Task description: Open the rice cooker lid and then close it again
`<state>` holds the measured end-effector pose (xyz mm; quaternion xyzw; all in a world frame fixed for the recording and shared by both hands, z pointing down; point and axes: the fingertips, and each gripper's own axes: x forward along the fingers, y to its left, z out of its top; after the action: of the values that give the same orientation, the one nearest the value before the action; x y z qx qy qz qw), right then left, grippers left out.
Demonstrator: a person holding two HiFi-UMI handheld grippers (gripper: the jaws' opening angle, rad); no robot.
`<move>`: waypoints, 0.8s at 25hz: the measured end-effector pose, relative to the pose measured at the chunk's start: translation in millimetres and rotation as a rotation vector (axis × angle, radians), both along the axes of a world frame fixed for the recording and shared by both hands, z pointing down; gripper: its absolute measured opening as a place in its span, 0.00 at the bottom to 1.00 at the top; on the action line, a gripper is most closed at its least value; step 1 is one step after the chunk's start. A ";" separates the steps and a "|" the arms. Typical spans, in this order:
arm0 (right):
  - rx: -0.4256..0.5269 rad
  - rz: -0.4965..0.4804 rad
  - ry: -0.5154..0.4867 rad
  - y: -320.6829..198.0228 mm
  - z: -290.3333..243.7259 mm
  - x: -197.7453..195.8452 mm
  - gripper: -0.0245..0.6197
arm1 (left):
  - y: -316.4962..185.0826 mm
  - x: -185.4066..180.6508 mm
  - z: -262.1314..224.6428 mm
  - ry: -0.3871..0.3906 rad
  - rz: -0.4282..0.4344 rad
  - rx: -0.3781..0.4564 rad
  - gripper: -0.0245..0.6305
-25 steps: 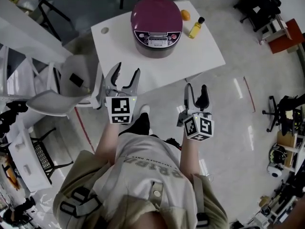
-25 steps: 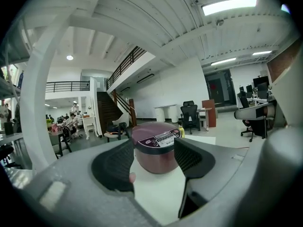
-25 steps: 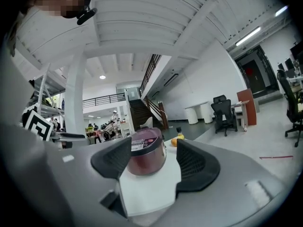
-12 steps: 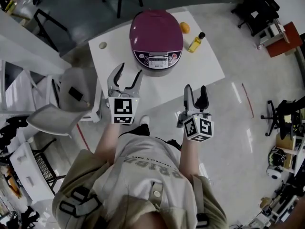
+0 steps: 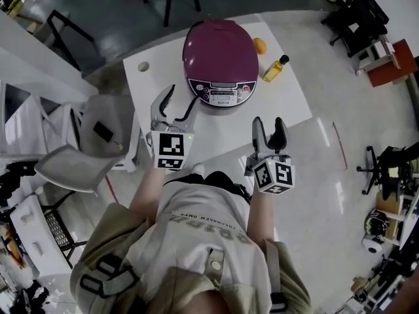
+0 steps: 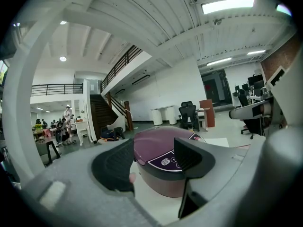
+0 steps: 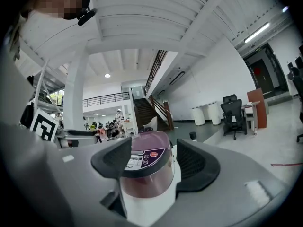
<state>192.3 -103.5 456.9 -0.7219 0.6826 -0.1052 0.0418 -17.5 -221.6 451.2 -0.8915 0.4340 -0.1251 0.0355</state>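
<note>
A purple rice cooker (image 5: 220, 61) with its lid down stands on the white table (image 5: 163, 84), its control panel (image 5: 221, 93) facing me. My left gripper (image 5: 175, 106) hovers over the table's near left part, a short way left of the cooker's front, open and empty. My right gripper (image 5: 269, 128) is at the table's near edge, right of the cooker's front, also open with nothing in it. In the left gripper view the cooker (image 6: 158, 152) shows between the jaws, close. In the right gripper view the cooker (image 7: 147, 167) sits a little farther off between the jaws.
Behind the cooker on the table lie an orange (image 5: 260, 45) and a small yellow bottle with a black cap (image 5: 275, 68). A small round thing (image 5: 143, 66) lies at the table's far left. A grey chair (image 5: 98, 142) stands left of the table. Office chairs (image 5: 353, 18) stand far right.
Both grippers have come nearer to the table and the cooker; the left one now reaches over the tabletop. Their jaws stand as before.
</note>
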 end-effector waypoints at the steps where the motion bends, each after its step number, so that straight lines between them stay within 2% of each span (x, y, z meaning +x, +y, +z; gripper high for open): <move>1: -0.003 -0.007 0.001 -2.1 1.9 -0.5 0.47 | -0.3 -0.3 1.5 -0.003 0.001 -0.001 0.46; 14: -0.026 -0.117 -0.004 -28.7 5.7 -2.8 0.47 | 1.2 8.5 16.2 -0.048 0.011 -0.036 0.46; 20: -0.052 -0.204 0.024 -47.6 3.5 -2.1 0.47 | -4.9 22.9 13.9 -0.066 0.010 -0.042 0.46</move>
<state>190.2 -151.1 460.4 -0.6506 0.7502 -0.1179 0.0042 5.5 -226.5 465.1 -0.8896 0.4253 -0.1632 0.0318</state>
